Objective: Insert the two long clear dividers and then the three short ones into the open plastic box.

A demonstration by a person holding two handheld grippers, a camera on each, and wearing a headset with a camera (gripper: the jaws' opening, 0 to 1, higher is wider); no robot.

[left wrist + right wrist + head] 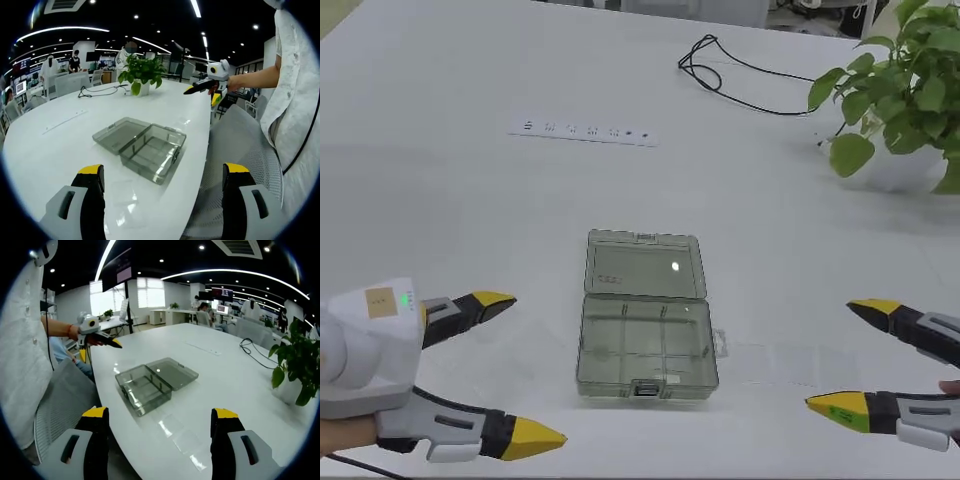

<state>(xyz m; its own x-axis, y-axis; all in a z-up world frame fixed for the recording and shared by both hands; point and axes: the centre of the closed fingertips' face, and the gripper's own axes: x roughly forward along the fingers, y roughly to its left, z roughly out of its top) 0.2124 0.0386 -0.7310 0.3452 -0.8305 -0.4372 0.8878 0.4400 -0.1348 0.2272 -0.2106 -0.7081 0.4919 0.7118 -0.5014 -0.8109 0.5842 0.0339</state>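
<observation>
The open smoke-clear plastic box (647,350) lies at the middle of the white table (440,200), with its lid (646,266) folded flat away from me. Faint lines cross the inside of its base. Flat clear dividers (788,363) lie on the table just right of the box, and appear again as dividers (181,437) in front of my right gripper (160,413). My left gripper (532,368) hangs open and empty left of the box. My right gripper (835,355) is open and empty to the right, over the dividers. The box (142,145) shows between the left jaws.
A white power strip (583,131) lies beyond the box. A black cable (730,75) and a potted plant (900,100) sit at the back right. The table's near edge runs just below both grippers, and a grey mesh chair (235,145) stands beside it.
</observation>
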